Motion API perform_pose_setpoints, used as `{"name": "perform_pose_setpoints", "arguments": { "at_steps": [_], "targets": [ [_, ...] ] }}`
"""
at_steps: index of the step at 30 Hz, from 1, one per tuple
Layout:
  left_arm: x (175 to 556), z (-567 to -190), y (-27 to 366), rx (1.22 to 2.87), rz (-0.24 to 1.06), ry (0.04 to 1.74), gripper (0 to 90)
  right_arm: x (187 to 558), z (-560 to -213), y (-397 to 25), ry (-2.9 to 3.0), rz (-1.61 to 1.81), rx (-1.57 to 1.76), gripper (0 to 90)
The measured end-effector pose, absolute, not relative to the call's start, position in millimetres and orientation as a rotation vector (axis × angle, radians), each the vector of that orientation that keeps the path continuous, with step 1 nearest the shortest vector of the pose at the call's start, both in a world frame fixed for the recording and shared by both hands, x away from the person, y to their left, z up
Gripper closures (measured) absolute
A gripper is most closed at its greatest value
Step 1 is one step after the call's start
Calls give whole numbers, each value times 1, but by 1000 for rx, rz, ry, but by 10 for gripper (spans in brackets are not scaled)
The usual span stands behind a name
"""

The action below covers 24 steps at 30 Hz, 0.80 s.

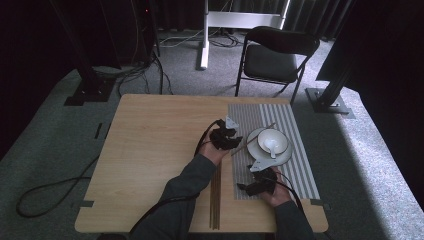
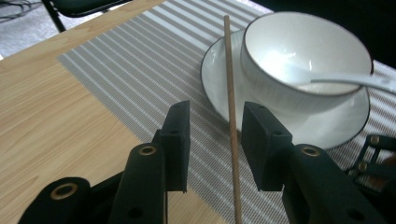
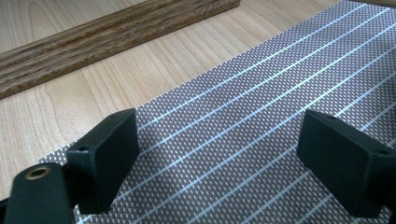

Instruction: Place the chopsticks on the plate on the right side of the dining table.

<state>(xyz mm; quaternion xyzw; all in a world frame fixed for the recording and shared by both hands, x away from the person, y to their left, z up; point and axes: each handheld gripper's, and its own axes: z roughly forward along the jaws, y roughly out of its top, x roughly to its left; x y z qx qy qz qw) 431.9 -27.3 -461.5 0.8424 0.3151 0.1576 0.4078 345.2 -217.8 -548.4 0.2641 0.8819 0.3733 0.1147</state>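
Sleeves: grey fabric, two forearms coming in from the near edge of the table point(image 1: 150, 150) in the high view.
Right gripper point(image 3: 219, 168): black, blocky jaws spread wide with nothing between them, hovering low over the near part of the placemat point(image 3: 261, 107); seen from above it sits at the mat's near left corner point(image 1: 257, 184).
Wooden strips point(image 1: 215, 200): several long, thin, dark-grained lengths lying side by side on the table, just left of the mat; in the right gripper view their grain runs along them point(image 3: 93, 37).
Table: pale wood-grain top, rectangular with rounded corners.
Placemat: woven grey mesh with fine light stripes, flat on the right half of the table point(image 1: 300, 150).
Left gripper point(image 2: 212, 140): matte black jaws with flat pads and brass rivets, parted, standing either side of the chopstick point(image 2: 229, 93) without pressing it; it runs up the gap closer to the right pad.
Chopstick: slim, round, light wood, straight, its far end resting over the saucer's point(image 2: 336, 126) rim beside the bowl point(image 2: 299, 51).
Saucer: white, glossy, round, thin dark rim, lying on the mat.
Bowl: white glazed, dark-rimmed, seated on the saucer.
Spoon point(image 2: 345, 80): white ceramic, lying in the bowl, handle over the rim.
Chair point(image 1: 275, 55): black, folding, beyond the table on grey carpet.
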Motion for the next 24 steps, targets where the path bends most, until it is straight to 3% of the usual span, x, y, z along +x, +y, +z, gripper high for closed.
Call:
{"name": "perform_pose_setpoints", "arguments": {
  "at_steps": [24],
  "targets": [
    [402, -449, 10, 2087, 434, 785, 601, 345, -549, -218, 2584, 1096, 769, 119]
  ]
}}
